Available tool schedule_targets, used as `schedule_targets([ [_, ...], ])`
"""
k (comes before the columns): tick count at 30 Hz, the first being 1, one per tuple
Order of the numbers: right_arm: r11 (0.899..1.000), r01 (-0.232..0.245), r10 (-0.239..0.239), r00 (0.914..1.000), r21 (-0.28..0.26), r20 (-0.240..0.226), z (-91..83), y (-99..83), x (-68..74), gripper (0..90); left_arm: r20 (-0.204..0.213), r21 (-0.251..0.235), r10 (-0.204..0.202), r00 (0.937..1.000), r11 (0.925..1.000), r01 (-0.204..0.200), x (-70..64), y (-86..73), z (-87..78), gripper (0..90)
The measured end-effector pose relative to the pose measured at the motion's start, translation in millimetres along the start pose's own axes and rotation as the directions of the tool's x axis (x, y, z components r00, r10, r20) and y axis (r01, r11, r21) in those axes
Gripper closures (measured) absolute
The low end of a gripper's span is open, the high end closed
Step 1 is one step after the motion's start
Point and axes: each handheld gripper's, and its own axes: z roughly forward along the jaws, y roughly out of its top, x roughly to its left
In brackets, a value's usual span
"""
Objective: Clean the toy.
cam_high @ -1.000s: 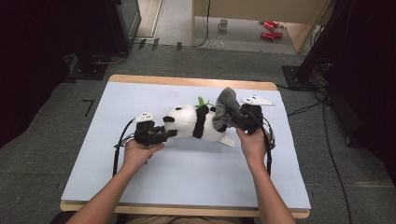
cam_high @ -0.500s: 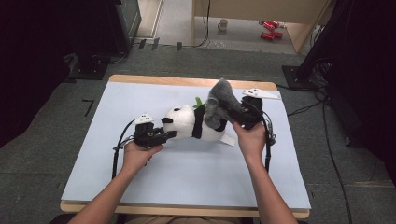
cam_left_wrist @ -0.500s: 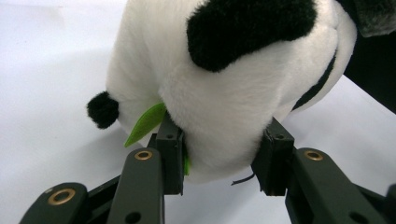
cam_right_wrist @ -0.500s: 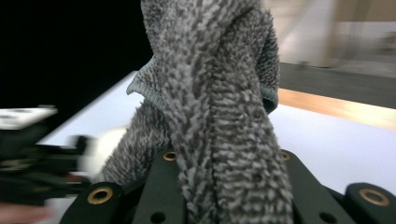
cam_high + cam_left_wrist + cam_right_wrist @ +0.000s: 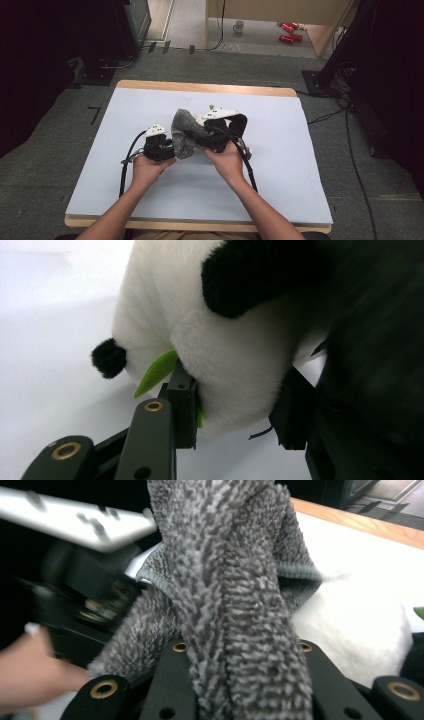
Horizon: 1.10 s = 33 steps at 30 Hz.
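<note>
A black-and-white panda plush [image 5: 240, 365] with a green felt leaf [image 5: 156, 372] lies on the white mat [image 5: 300, 165]. My left gripper [image 5: 235, 410] is shut on its white body, one jaw on each side. In the high view the left gripper [image 5: 159, 146] sits just left of a grey fluffy cloth [image 5: 184, 132]. That cloth [image 5: 235, 580] is clamped in my right gripper [image 5: 240, 655] and hangs over the panda [image 5: 350, 625], hiding most of it from above. The right gripper [image 5: 220, 131] is held above the mat's middle, close to the left one.
The mat covers a wooden table whose edge [image 5: 200, 87] shows at the back. On the floor beyond stand a mug [image 5: 239, 26] and red cans [image 5: 289, 31]. Black cables [image 5: 350, 150] run on the floor to the right.
My right gripper has carried the grey cloth leftward over the panda, which was plainly visible before and is now mostly covered. The left gripper has hardly moved.
</note>
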Motion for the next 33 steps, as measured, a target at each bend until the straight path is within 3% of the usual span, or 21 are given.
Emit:
schedule_targets([
  [4,0.998,0.068,-0.068,0.9969,0.001,0.039,2.5,-4.3,-4.8,77.2,0.010,0.002,-0.015,0.9998,0.9999,0.015,5.7,0.4,1.0,60.8],
  [6,0.994,0.107,-0.108,0.9908,0.014,0.082,-0.8,-4.8,-5.5,76.9,0.011,0.004,-0.028,0.9996,0.9996,0.028,9.5,1.2,1.6,60.8],
  [8,0.993,0.115,-0.117,0.9874,0.025,0.107,-4.0,-6.5,-9.3,76.3,0.008,0.010,-0.052,0.9986,0.9986,0.052,15.9,1.7,1.5,60.8],
  [10,0.992,0.115,-0.123,0.9754,0.055,0.183,-9.9,-11.2,-19.6,76.4,0.025,0.011,-0.093,0.9953,0.9956,0.093,25.2,2.4,1.0,60.8],
  [11,0.993,0.102,-0.111,0.9748,0.057,0.193,-12.8,-13.5,-25.0,76.7,0.036,0.005,-0.088,0.9955,0.9961,0.088,26.8,2.7,1.6,60.8],
  [13,0.999,0.030,-0.032,0.9864,0.016,0.161,-22.4,-18.0,-40.6,77.0,0.034,-0.002,-0.056,0.9978,0.9984,0.056,23.3,5.0,3.7,60.8],
  [14,1.000,0.008,-0.009,0.9867,0.006,0.162,-27.5,-17.9,-45.7,76.9,0.033,-0.005,-0.047,0.9983,0.9989,0.048,21.8,6.6,4.3,60.8],
  [17,1.000,0.012,-0.008,0.9759,-0.019,0.218,-43.0,-15.8,-52.5,76.6,0.033,0.001,-0.050,0.9982,0.9988,0.050,25.6,9.2,4.7,60.9],
  [23,0.997,-0.042,0.063,0.9417,-0.071,0.330,-79.6,-21.5,-81.1,76.6,0.035,-0.009,-0.055,0.9979,0.9984,0.055,30.8,12.4,7.6,60.8],
  [25,0.998,-0.040,0.058,0.9267,-0.056,0.371,-87.7,-26.6,-89.9,76.7,0.038,-0.009,-0.052,0.9979,0.9986,0.053,31.3,13.3,8.3,60.8],
  [27,0.997,-0.051,0.068,0.9237,-0.055,0.377,-90.5,-30.6,-94.5,76.7,0.042,-0.011,-0.052,0.9977,0.9985,0.053,32.9,13.7,8.8,60.6],
  [30,0.996,-0.056,0.077,0.9293,-0.068,0.361,-90.9,-33.3,-96.7,76.7,0.046,-0.019,-0.037,0.9983,0.9991,0.038,33.5,13.9,8.9,58.1],
  [33,0.996,-0.056,0.079,0.9302,-0.074,0.358,-89.0,-32.9,-96.4,76.7,0.041,-0.033,-0.026,0.9988,0.9991,0.027,34.7,13.9,8.0,49.0],
])
